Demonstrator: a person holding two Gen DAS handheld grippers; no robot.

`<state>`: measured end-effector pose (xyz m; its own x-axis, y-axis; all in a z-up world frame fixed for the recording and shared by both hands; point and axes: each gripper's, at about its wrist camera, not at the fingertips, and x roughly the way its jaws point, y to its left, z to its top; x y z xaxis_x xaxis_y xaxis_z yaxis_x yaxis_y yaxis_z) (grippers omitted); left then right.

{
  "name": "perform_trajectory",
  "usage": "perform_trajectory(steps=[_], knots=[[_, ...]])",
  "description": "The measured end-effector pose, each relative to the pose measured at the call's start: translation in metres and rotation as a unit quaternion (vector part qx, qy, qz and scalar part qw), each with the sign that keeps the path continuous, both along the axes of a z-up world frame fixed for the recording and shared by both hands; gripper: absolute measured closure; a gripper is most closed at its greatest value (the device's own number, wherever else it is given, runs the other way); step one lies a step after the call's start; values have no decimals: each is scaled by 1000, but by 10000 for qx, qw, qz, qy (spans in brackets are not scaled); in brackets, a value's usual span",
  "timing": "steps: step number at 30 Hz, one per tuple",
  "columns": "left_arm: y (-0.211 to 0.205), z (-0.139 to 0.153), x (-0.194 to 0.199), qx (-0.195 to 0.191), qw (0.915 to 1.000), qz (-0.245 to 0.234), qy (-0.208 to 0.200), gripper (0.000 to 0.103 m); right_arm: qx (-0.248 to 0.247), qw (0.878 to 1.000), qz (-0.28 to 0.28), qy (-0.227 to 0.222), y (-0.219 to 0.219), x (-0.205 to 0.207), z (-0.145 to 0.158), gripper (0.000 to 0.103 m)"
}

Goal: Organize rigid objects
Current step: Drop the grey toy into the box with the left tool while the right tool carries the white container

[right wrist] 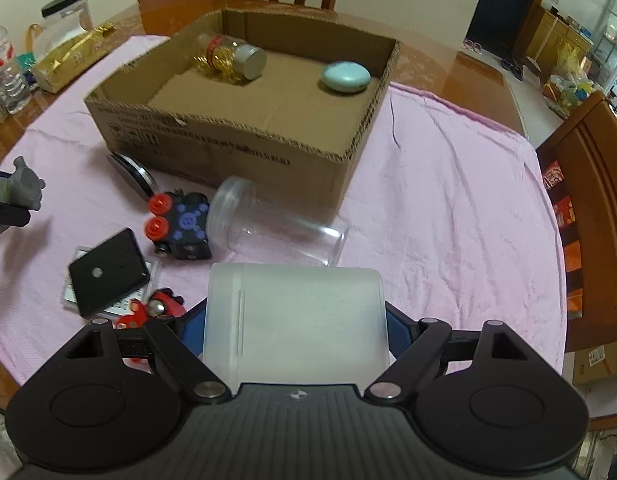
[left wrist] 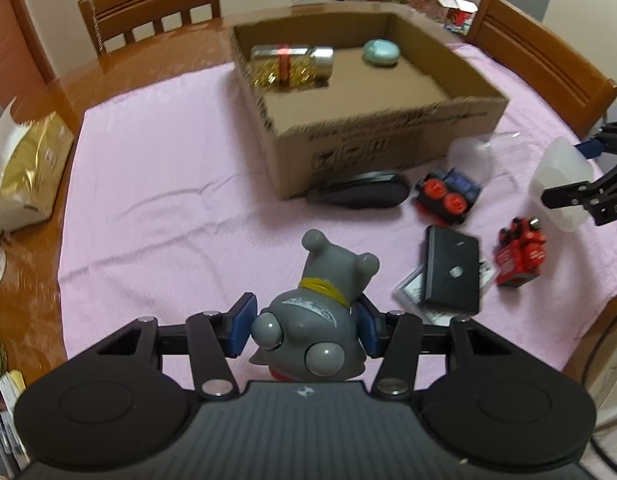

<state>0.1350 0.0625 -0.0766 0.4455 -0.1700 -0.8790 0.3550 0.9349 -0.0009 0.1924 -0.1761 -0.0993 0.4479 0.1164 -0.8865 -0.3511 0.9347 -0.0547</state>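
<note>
The left gripper pinches a gray toy figure with a yellow collar, its blue pads pressed against the toy's sides, held above a pink cloth spread on a wooden table. The right gripper clamps a frosted plastic container between its own blue pads; seen from the left wrist camera, the same container sits in that gripper's black fingers at the table's right side.

Just ahead of the right gripper, a clear plastic jar lies on its side on the cloth, its mouth near a black block with red knobs. Near that, a flat black rectangle rests atop a small clear case, and a red toy lies beside it, partly hidden behind the right gripper in the right wrist view. A dark oval case lies against the front wall of an open cardboard box.

Inside the box, a jar of gold-wrapped pieces with a silver lid lies on its side at the back, well apart from a pale green oval object near the opposite wall. A gold-wrapped package sits on the table off the cloth's left edge, and wooden chairs stand around the table.
</note>
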Motion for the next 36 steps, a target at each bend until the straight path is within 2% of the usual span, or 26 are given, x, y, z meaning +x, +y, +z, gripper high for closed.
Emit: perform_trajectory(steps=[9,16,19,27,28,29,30,31,34,36], knots=[[-21,49,15,-168,9985,-355,-382,52,91,9986,406,-324,8,3,48,16],[-43,72,48,-250,9948,-547,-820,52,144,9959,633,-628,16,19,76,16],[-53,75,69,-240,9932,-549,-1000,52,142,9945,711,-753,20,27,83,16],[-68,60,112,-144,9933,-372,-1089,51,94,9919,877,-914,30,51,91,16],[-69,58,115,-155,9932,-315,-1112,49,87,9917,891,-924,32,54,92,16],[-69,56,117,-179,9926,-234,-1182,40,88,9915,906,-926,33,57,92,16],[-68,54,118,-205,9914,-159,-1286,28,96,9914,915,-927,34,60,92,16],[-66,53,119,-204,9907,-100,-1345,9,108,9914,915,-928,35,62,91,16],[-62,53,115,-154,9872,149,-1582,6,137,9915,940,-892,40,69,89,16],[-56,55,112,-260,9894,159,-1422,6,142,9915,976,-850,44,74,86,16]])
